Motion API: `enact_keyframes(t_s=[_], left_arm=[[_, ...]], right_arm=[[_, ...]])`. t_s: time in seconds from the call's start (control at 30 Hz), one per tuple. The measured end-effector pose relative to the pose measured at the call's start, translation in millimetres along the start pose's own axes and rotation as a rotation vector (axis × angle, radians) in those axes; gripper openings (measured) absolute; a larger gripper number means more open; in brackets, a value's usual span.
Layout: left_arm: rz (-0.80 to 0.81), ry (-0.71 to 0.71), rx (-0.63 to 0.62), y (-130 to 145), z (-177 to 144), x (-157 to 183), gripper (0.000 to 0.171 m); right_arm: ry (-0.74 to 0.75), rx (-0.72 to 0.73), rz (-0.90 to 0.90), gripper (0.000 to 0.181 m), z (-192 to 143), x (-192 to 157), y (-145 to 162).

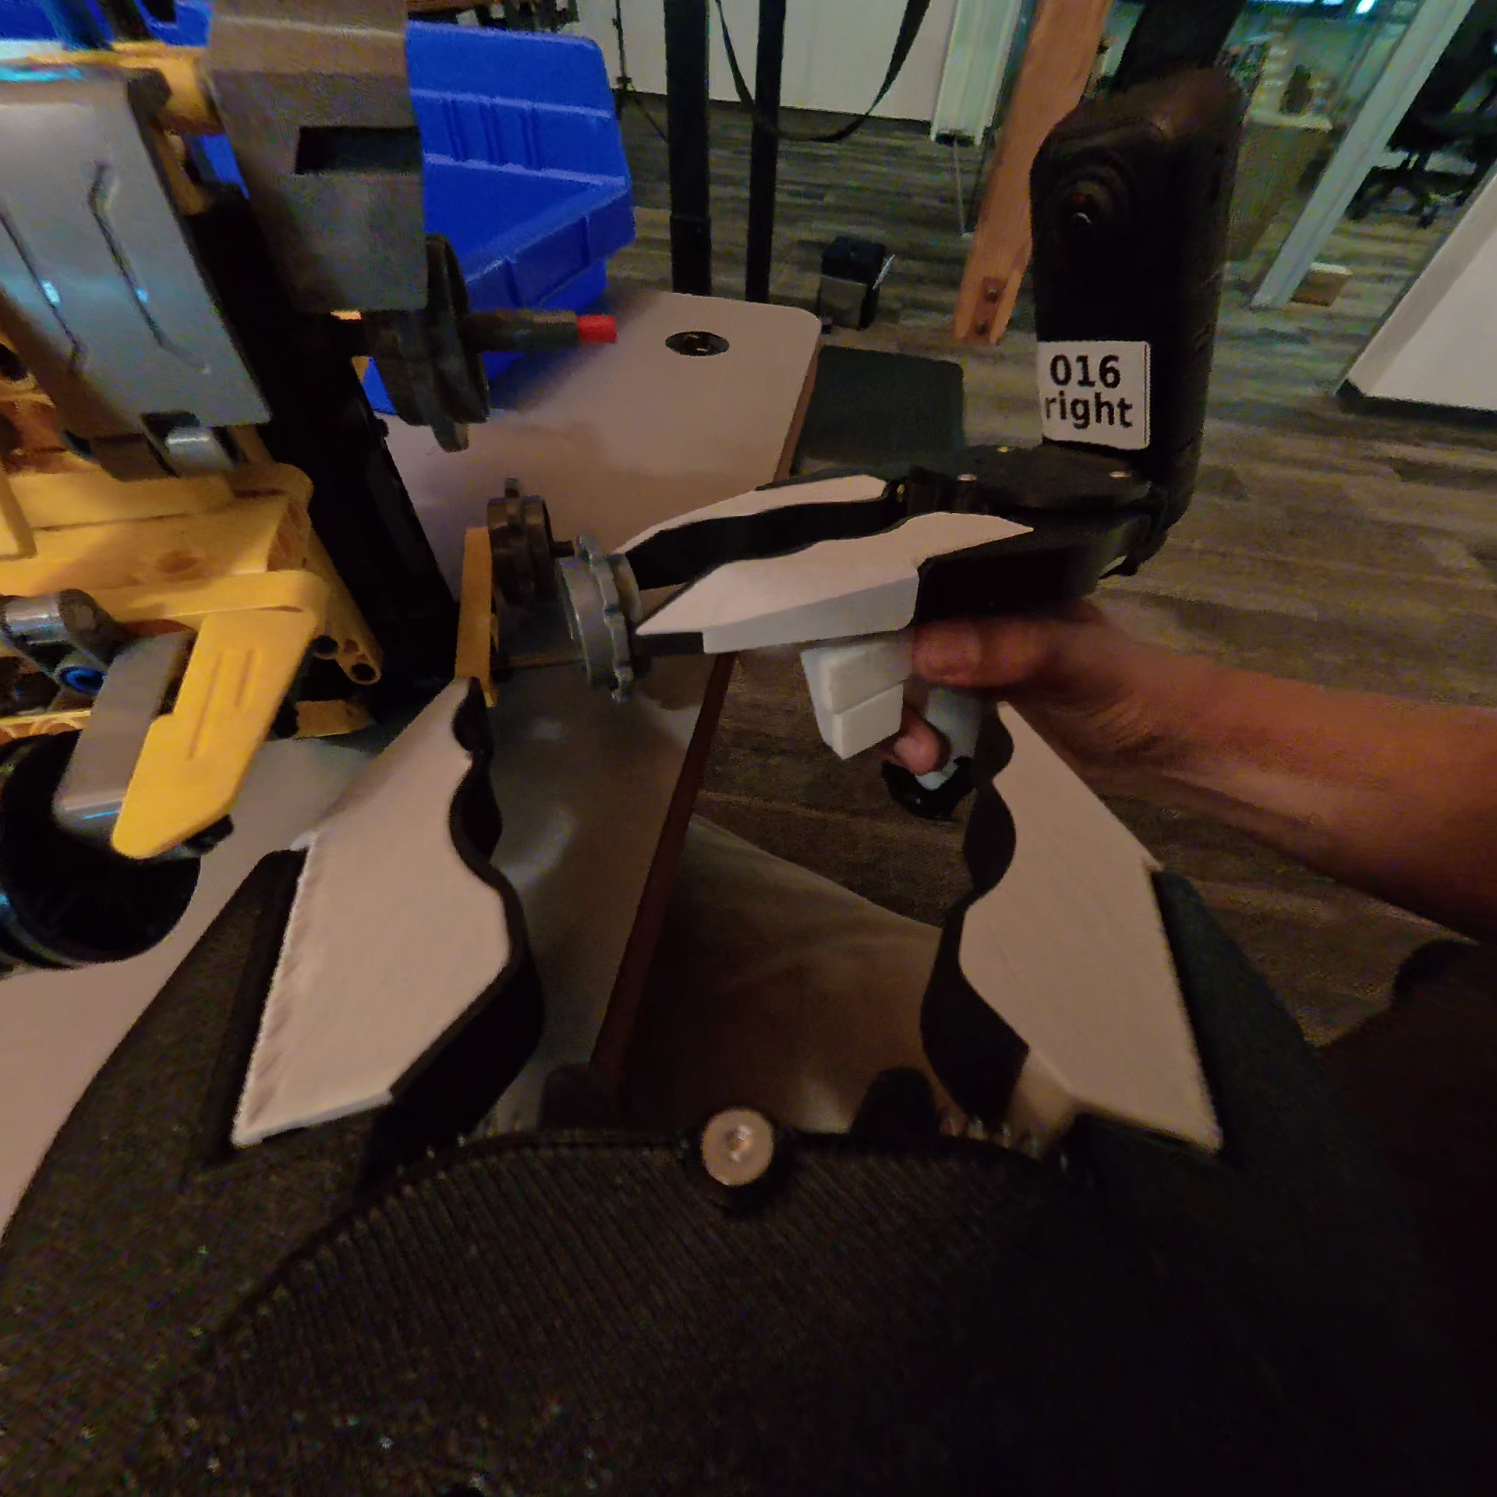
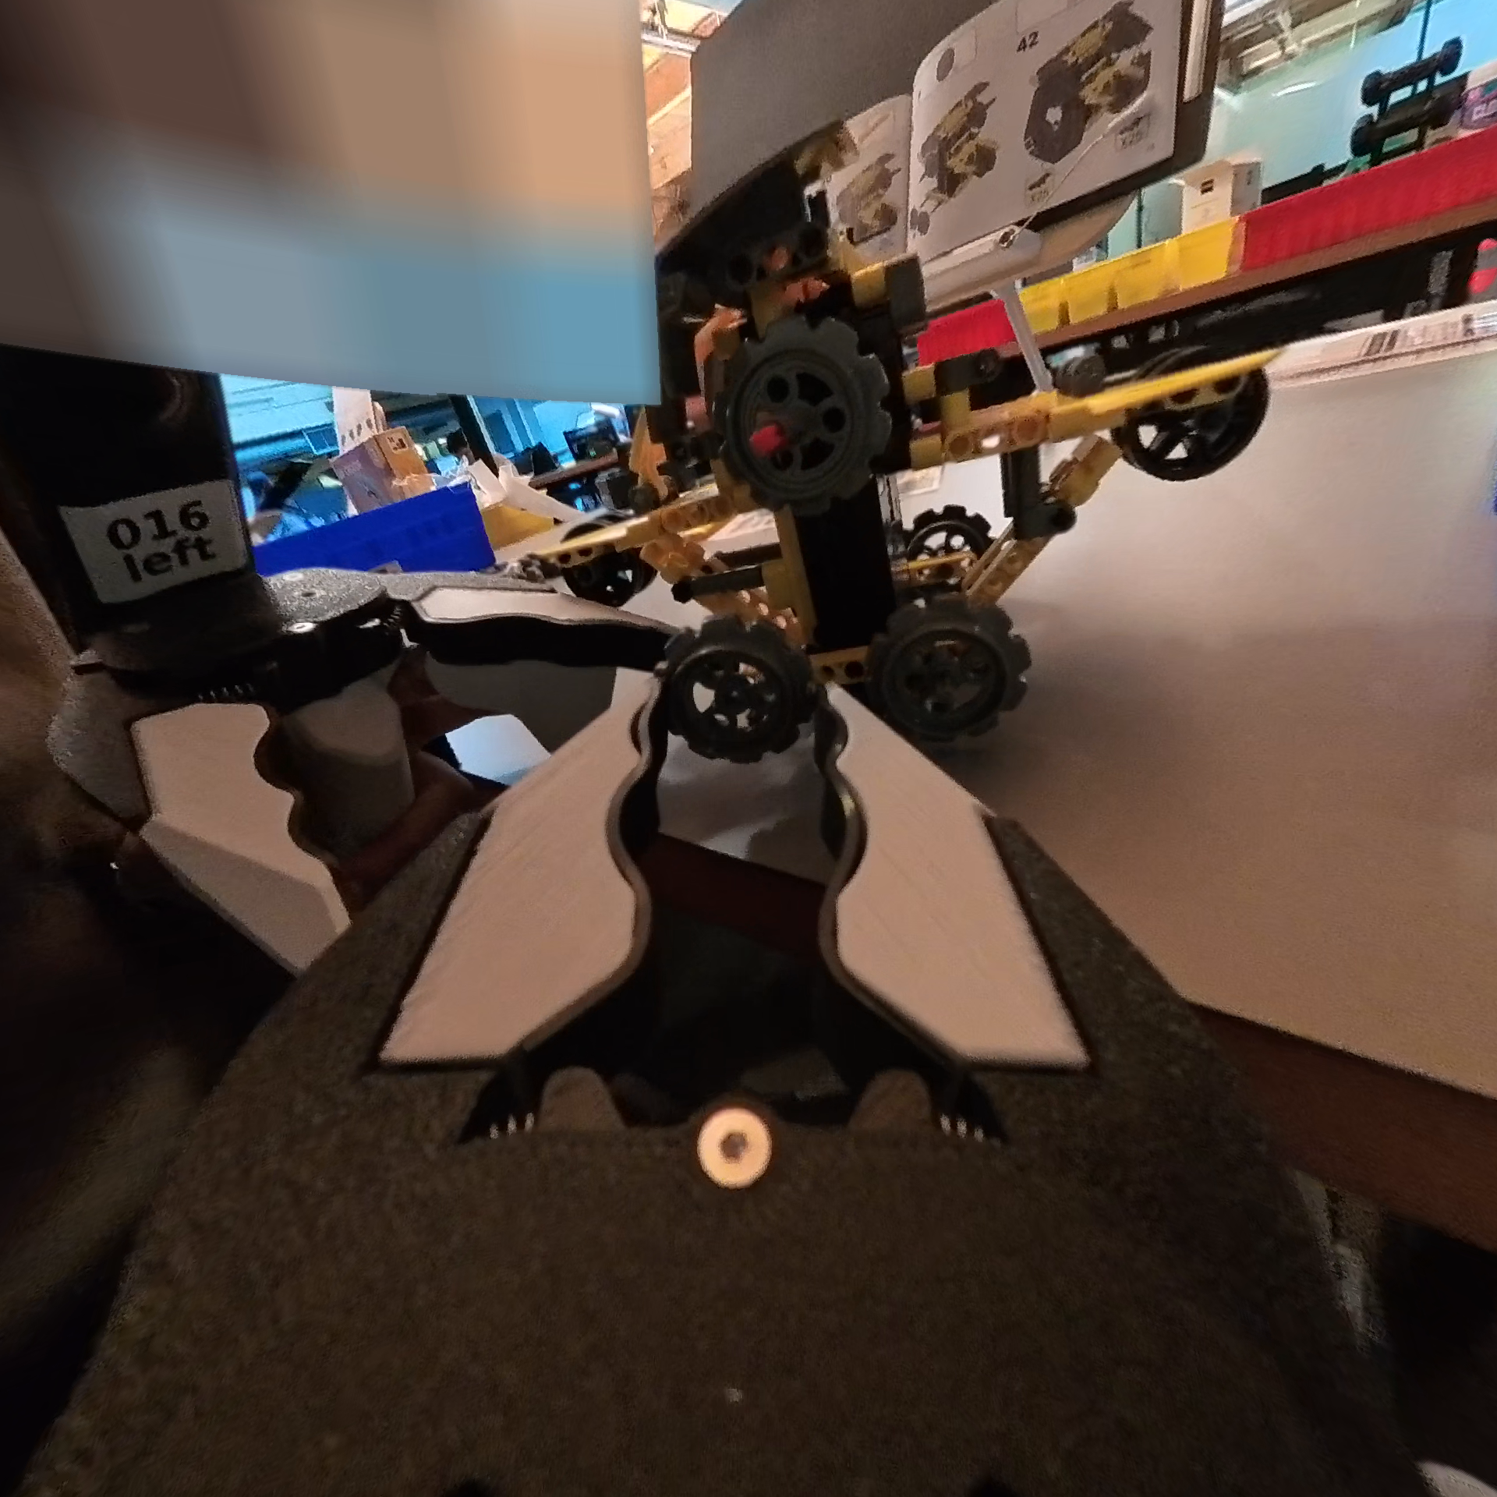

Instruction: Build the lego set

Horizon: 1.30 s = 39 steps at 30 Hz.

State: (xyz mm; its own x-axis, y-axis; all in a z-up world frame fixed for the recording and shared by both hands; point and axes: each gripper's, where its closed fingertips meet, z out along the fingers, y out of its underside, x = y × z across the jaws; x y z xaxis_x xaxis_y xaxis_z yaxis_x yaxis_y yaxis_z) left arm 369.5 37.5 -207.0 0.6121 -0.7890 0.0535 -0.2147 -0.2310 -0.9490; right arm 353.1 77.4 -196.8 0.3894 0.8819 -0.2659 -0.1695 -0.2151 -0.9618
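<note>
A yellow and black toy brick vehicle [image 1: 202,583] stands tipped up on a grey table [image 1: 607,421]. My right gripper [image 1: 636,599] is shut on a small toothed wheel [image 1: 595,620] that sits on an axle at the vehicle's side. In the right wrist view its fingertips press both sides of that wheel [image 2: 741,701], low on the vehicle [image 2: 834,567]. My left gripper [image 1: 729,713] is wide open and empty. Its left fingertip [image 1: 470,705] lies just under a yellow part beside the wheel. It also shows in the right wrist view [image 2: 478,769].
A blue bin [image 1: 518,162] stands behind the vehicle. An open instruction booklet [image 2: 1045,121] is propped behind the table [image 2: 1215,729], with red and yellow bins [image 2: 1134,267] on a shelf. The table's brown front edge [image 1: 672,850] runs under my left gripper. A hand [image 1: 1053,680] holds the right gripper.
</note>
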Motion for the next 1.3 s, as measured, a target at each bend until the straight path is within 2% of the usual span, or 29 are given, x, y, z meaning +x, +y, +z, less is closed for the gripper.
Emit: enact_keyframes(t_s=[0.67,1.3], left_arm=[[-0.096,0.056,0.052,-8,-6,-2,0.105],[-0.081,0.069,0.048,-7,-4,1,0.102]], right_arm=[[0.096,-0.215,-0.066,0.036,0,4,11],[0.104,-0.170,-0.023,0.036,3,2,10]])
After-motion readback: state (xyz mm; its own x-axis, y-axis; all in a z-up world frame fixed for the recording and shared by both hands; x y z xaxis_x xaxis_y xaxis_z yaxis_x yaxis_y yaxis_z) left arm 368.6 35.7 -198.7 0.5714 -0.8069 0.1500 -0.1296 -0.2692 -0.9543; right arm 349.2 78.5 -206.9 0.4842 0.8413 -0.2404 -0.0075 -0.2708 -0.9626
